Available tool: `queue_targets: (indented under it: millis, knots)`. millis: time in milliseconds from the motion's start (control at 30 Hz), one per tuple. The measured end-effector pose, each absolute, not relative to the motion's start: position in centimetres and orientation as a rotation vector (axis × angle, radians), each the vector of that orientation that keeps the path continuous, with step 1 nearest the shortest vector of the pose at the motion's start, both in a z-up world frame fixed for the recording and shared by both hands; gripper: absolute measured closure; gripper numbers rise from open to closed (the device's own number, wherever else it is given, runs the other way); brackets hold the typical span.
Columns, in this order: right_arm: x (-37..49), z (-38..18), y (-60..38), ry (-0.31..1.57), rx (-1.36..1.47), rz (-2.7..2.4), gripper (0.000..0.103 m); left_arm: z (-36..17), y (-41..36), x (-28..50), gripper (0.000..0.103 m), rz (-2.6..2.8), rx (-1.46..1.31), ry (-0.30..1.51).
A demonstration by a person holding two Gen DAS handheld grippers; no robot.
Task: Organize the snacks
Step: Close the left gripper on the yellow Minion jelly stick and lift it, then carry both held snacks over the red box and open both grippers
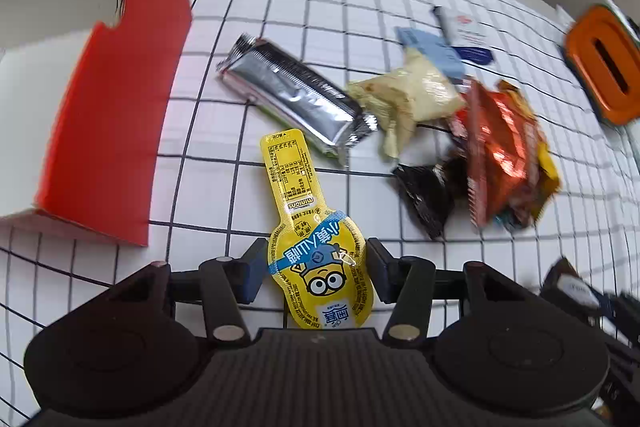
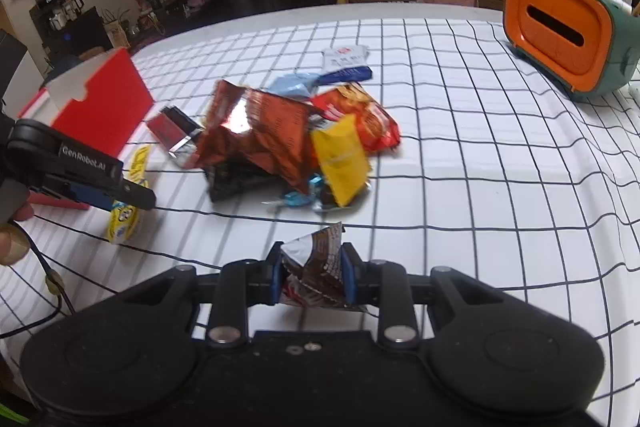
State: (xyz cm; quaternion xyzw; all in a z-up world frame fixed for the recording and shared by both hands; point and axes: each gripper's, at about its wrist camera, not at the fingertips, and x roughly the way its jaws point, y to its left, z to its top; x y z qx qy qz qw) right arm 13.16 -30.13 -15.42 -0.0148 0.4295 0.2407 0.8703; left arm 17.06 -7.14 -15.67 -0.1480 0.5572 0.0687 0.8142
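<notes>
- Left gripper (image 1: pixel 318 269) clamps the yellow pouch (image 1: pixel 316 247) by its wide end — the long neck ahead could snag the red box (image 1: pixel 116 107) wall at its left.
- Right gripper (image 2: pixel 311 277) pinches a crumpled brown wrapper (image 2: pixel 316 267) — thin foil may slip free.

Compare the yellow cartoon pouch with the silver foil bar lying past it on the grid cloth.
The yellow pouch is bright, printed with a goggled cartoon face, and narrows to a long neck; the silver bar is a plain shiny block with crimped ends. The pouch sits between the fingers of the left claw, while the bar lies free and untouched. The pouch points straight away from the camera; the bar lies slanted. Both are sealed snacks on the grid cloth.
</notes>
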Motion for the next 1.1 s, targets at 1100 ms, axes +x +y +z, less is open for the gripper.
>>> queue_targets:
  millis: [1100]
  knots:
    - [10.2, -4.5, -7.3, 0.706, -0.127, 0.744, 0.076, -3.6, 9.8, 9.9, 0.051, 0.103, -0.160, 0.976]
